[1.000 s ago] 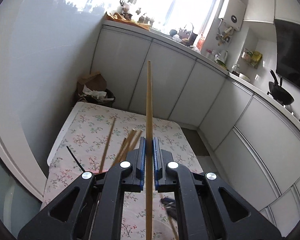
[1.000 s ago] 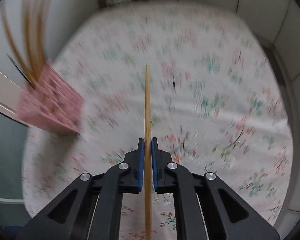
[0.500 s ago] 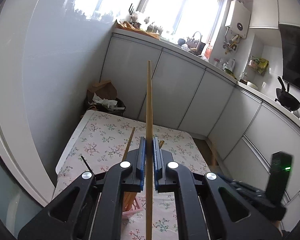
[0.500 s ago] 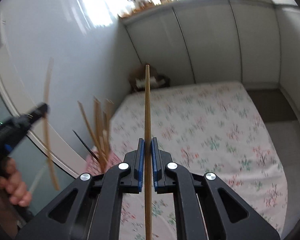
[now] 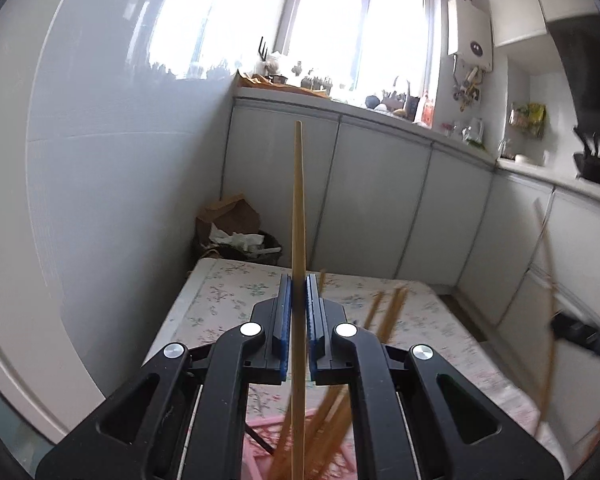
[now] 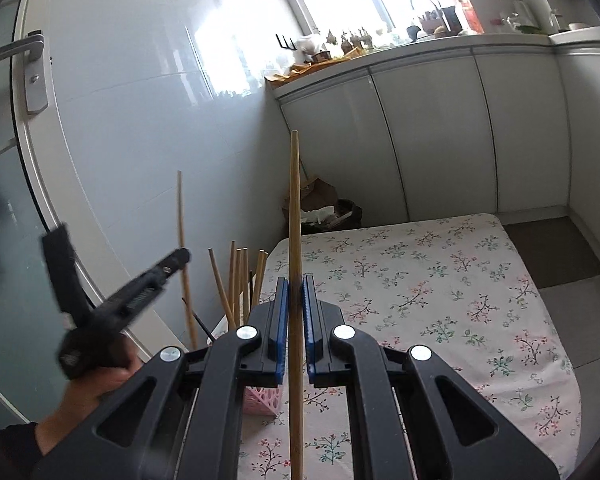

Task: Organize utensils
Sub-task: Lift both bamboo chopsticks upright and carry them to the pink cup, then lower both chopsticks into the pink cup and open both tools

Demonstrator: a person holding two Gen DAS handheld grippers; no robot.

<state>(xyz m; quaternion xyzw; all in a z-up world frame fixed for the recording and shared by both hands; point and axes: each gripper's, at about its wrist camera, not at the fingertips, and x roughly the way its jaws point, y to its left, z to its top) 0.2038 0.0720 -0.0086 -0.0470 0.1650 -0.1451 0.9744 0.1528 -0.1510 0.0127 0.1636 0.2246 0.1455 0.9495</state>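
Note:
My left gripper [image 5: 299,280] is shut on a wooden chopstick [image 5: 299,200] that stands upright. Below it a pink holder [image 5: 268,440] with several chopsticks [image 5: 384,316] sits on the floral table [image 5: 228,300]. My right gripper [image 6: 294,282] is shut on another wooden chopstick [image 6: 294,208], also upright. In the right wrist view the left gripper [image 6: 140,288] with its chopstick [image 6: 182,248] is at the left, above the pink holder [image 6: 260,398] and its chopsticks [image 6: 238,280]. The right gripper [image 5: 580,332] and its blurred chopstick [image 5: 546,264] show at the right edge of the left wrist view.
A bin with a paper bag [image 5: 236,228] stands behind the table by the white cabinets [image 5: 380,192]. A door with a metal handle [image 6: 32,64] is on the left. The floral cloth [image 6: 440,300] stretches right of the holder.
Both grippers have tilted up and moved in over the pink holder with their chopsticks still held. The right gripper has come closer to the left one.

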